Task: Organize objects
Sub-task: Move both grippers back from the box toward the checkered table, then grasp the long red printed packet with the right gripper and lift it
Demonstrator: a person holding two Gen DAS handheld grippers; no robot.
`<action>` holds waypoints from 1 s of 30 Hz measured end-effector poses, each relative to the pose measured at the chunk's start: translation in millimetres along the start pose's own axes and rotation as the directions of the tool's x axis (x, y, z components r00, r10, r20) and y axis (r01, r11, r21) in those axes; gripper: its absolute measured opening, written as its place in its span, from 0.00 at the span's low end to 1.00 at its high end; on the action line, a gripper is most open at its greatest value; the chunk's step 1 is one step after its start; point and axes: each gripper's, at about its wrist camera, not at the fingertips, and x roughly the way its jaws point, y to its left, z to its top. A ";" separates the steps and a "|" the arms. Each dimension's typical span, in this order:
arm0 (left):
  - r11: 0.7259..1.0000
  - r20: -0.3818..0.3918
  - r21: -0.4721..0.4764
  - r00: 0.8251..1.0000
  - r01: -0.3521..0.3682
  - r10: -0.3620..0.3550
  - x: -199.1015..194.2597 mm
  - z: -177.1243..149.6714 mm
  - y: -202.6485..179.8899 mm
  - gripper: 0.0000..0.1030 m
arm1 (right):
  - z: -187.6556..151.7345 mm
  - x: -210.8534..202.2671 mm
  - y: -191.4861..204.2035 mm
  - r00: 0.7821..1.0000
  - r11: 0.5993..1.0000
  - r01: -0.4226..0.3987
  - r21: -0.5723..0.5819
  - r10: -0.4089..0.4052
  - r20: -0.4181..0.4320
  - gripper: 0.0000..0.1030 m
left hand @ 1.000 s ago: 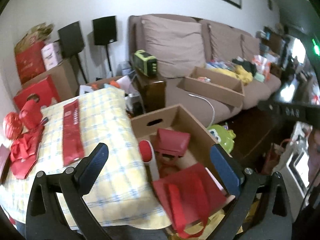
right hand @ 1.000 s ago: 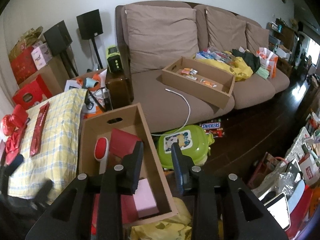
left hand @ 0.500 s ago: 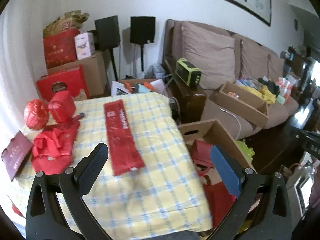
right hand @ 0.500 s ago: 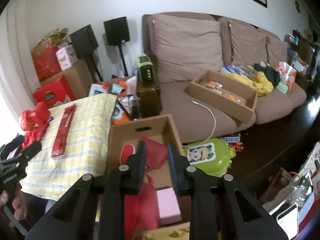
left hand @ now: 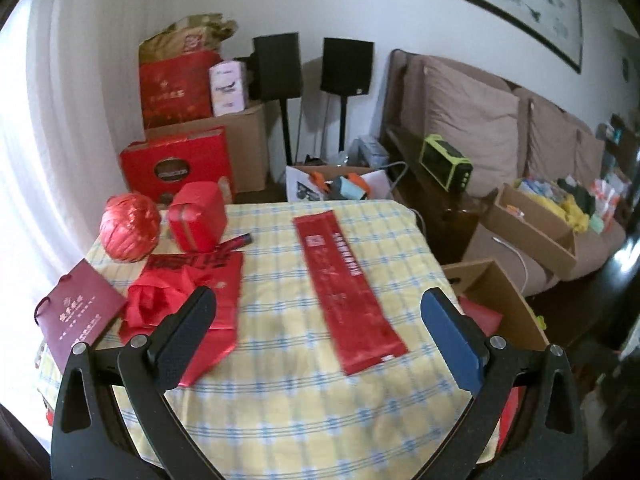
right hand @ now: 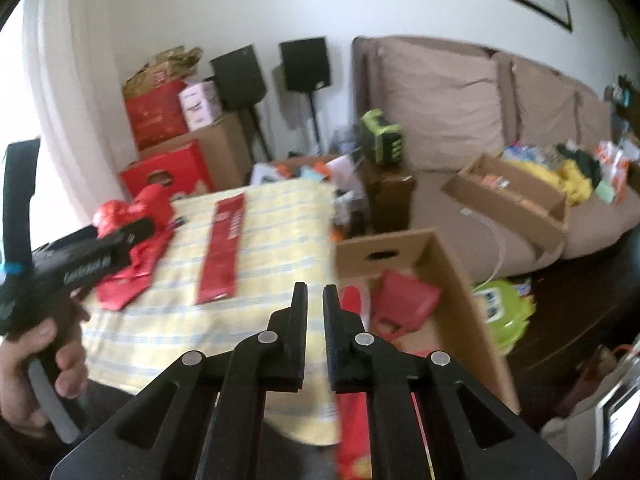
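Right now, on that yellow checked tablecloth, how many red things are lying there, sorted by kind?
Long flat red packet: 1
Round red foil ball: 1
Red box: 1
Flat red bag with bunched red ribbon: 1
Dark red paper gift bag: 1
Small red pen-like stick: 1
Total: 6

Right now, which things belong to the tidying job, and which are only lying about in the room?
Job:
- long red packet
- red ball
- red box
- maroon paper bag
- cardboard box, already holding red items

Lying about:
- sofa
- two black speakers
- green radio
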 end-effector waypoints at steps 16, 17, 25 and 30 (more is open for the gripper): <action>0.976 -0.154 -0.198 0.986 -0.090 0.060 31.6 -5.6 169.1 0.99 | 19.6 25.9 99.1 0.999 0.986 -0.034 -0.164 0.028 -0.041 0.09; 0.971 -0.163 -0.221 0.985 -0.094 0.058 35.0 -8.1 180.4 0.99 | 20.8 29.1 102.7 0.998 0.985 -0.038 -0.170 0.030 -0.047 0.10; 0.936 -0.193 -0.311 0.976 -0.163 0.105 50.5 -24.4 240.5 0.99 | 37.2 85.1 131.2 0.993 0.972 -0.038 -0.232 0.010 -0.120 0.45; 0.928 -0.197 -0.335 0.975 -0.162 0.099 58.4 -31.9 257.9 0.99 | 40.5 141.1 133.6 0.981 0.972 0.002 -0.234 -0.048 -0.190 0.58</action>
